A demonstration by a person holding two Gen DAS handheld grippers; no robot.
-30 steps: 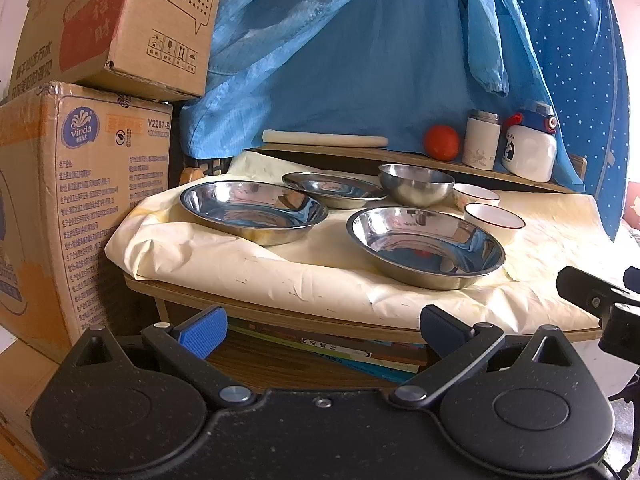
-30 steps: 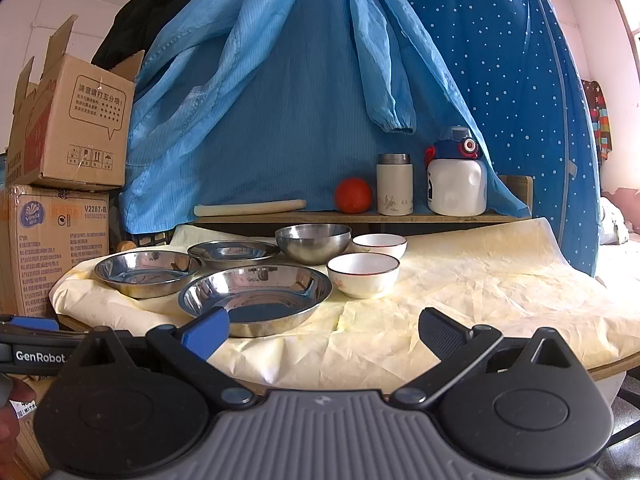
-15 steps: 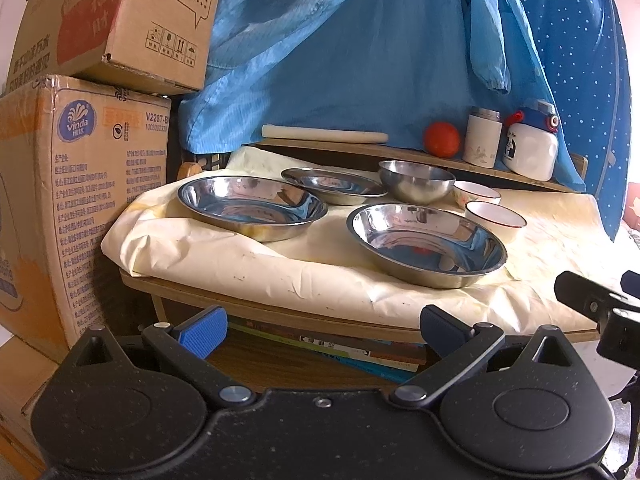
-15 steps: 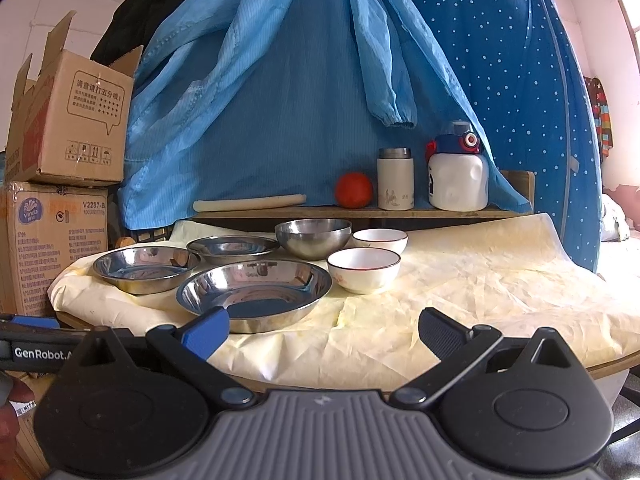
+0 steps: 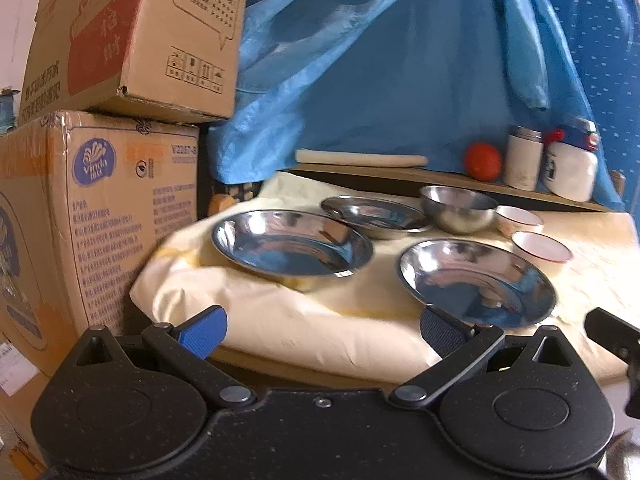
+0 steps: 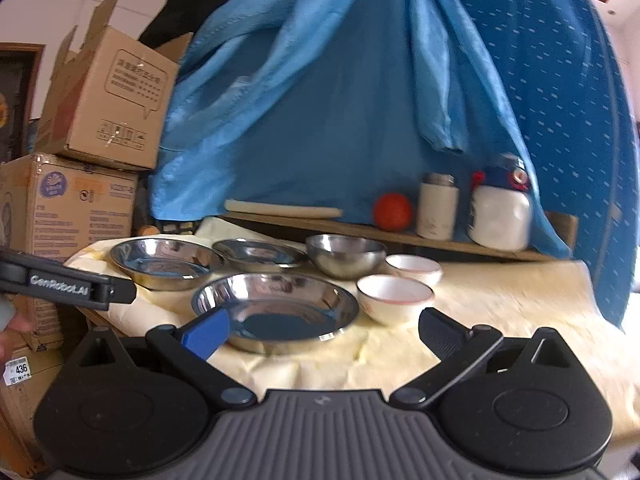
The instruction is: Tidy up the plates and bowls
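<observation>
Left view: our left gripper [image 5: 322,330], jaws apart, faces the near steel plate [image 5: 476,280] beside the steel bowl [image 5: 458,208]. Right view: our right gripper [image 6: 324,328], jaws apart, empty. We judge plates light, slippery; pinch rims.

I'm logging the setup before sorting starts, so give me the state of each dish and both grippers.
Left gripper: open, holding nothing.
Right gripper: open, holding nothing.
Three shallow steel plates: upright, empty, unstacked.
Deep round steel bowl: upright, separate.
Two white ceramic bowls with red rims: upright, side by side, unstacked.
</observation>
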